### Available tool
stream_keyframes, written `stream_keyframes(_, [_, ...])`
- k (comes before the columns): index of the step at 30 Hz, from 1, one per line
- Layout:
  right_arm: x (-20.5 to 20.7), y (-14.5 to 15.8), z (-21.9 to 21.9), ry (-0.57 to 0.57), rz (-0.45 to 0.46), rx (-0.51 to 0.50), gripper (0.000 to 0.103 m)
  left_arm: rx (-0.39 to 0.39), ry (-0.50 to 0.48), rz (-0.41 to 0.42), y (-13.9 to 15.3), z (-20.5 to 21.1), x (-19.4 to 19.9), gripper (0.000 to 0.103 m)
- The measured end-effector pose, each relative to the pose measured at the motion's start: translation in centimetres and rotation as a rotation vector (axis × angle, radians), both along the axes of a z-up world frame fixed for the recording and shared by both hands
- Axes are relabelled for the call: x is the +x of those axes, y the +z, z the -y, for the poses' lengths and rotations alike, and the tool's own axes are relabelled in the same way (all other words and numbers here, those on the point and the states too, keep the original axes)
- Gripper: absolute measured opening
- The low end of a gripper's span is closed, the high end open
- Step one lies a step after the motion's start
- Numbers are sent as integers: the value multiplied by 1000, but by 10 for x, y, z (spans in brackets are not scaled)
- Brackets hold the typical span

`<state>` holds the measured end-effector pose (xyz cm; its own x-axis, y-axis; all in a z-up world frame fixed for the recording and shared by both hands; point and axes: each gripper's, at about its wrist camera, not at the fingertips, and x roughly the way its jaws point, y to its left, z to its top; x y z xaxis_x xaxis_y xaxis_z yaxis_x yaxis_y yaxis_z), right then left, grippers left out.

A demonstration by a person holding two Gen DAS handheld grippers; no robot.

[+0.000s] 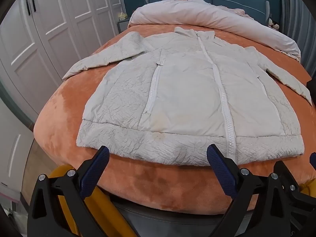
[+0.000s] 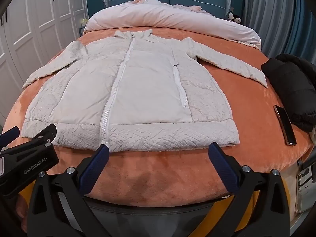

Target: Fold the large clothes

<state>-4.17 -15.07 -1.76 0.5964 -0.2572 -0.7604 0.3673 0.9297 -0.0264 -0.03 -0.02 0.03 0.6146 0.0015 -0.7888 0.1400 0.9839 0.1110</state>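
A pale grey padded jacket lies flat and zipped up on an orange bedspread, sleeves spread to both sides, hem nearest me. My left gripper hovers open just short of the hem, left of the zip's lower end, nothing between its blue pads. My right gripper is likewise open before the hem, to the right of the zip, holding nothing. The left gripper's black body shows at the left edge of the right wrist view.
A black garment is heaped at the bed's right side, with a phone lying beside it. A pinkish duvet is bunched along the blue headboard. White wardrobe doors stand to the left, curtains to the right.
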Motion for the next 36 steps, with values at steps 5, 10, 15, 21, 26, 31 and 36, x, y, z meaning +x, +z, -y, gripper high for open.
stream_keyframes(5, [0, 0, 0, -1, 1, -3, 98, 1, -1, -10, -1, 2, 1, 97])
stream_keyframes(10, [-1, 2, -4, -1, 5, 1, 98, 7, -4, -9, 0, 8, 0, 97])
stream_keyframes(15, [3, 0, -7, 2, 9, 3, 98, -4, -7, -10, -1, 4, -2, 96])
stream_keyframes(21, [0, 2, -1, 1, 11, 5, 98, -4, -7, -8, -1, 3, -2, 96])
stream_keyframes(26, [-1, 3, -2, 0, 15, -2, 98, -1, -8, -7, -1, 4, -3, 94])
stream_keyframes(31, [-2, 4, -1, -1, 17, -2, 98, -2, -7, -7, -1, 4, -3, 94])
stream_keyframes(36, [-2, 4, -1, -1, 15, -4, 98, -1, -7, -6, -1, 4, -3, 94])
